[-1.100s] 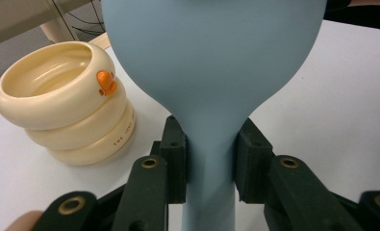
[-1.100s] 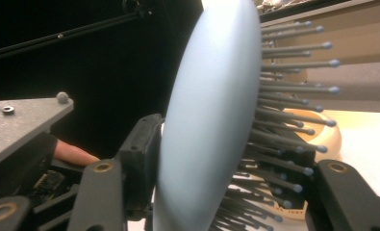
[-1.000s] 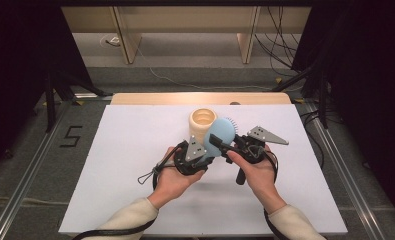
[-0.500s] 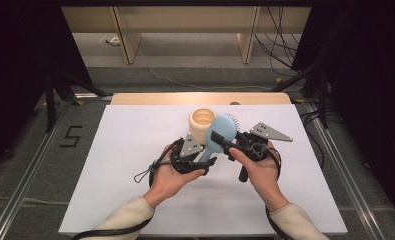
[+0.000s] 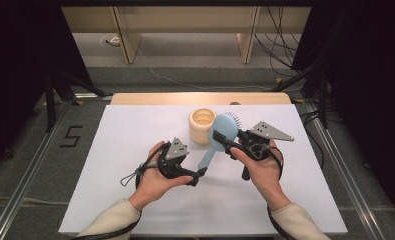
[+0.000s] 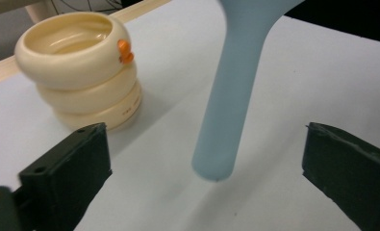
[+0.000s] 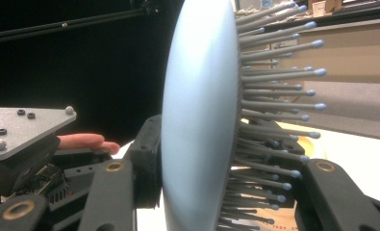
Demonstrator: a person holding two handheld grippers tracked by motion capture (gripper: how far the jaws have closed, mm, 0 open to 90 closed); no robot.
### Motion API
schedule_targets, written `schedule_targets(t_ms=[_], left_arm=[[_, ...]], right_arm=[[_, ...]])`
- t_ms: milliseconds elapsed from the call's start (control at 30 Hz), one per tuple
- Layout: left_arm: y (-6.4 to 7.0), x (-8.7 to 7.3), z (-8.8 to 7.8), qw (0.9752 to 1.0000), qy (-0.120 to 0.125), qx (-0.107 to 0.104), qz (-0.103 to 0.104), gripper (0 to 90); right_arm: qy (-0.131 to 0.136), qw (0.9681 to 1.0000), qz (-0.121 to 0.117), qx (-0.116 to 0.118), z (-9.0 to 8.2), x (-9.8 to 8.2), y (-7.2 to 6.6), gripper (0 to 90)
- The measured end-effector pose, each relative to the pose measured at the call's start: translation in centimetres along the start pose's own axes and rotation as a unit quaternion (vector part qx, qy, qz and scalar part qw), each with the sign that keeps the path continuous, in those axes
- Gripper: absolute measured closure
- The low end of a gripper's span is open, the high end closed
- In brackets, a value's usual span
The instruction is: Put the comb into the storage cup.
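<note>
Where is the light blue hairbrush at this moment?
In the high view the hairbrush is near the table's middle, its head clamped in the right gripper, just right of the cream ringed cup; its handle points toward the open left gripper.

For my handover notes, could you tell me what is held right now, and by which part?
The right gripper clamps the blue hairbrush by its bristled head; the left gripper has just opened off the handle.

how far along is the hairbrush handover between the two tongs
Done: the right tongs are shut on the blue hairbrush head. In hand: the left tongs have just been opening, pads clear of the handle. Left: the brush is off the table, beside the cream cup.
</note>
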State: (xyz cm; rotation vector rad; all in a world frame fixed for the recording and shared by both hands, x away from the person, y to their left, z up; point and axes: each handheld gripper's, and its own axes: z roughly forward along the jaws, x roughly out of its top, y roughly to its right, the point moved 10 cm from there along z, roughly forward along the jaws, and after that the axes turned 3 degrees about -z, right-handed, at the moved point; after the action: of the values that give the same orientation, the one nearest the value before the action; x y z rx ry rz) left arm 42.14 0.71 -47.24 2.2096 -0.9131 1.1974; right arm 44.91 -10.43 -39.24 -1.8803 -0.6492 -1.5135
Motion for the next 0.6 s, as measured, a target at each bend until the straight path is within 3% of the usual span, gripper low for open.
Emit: schedule_targets(t_ms=[367,600], left_arm=[[-3.0,-2.0,-2.5,0.9992,0.013,0.023,-0.030,0.0],[-4.3,-1.9,-3.8,0.9975,0.054,0.031,-0.033,0.1]], right_arm=[[-0.007,0.9998,-0.018,-0.004,0.0,0.0,0.1,51.2],[-0.008,0.9997,-0.020,-0.009,-0.1,0.1,0.4,51.1]])
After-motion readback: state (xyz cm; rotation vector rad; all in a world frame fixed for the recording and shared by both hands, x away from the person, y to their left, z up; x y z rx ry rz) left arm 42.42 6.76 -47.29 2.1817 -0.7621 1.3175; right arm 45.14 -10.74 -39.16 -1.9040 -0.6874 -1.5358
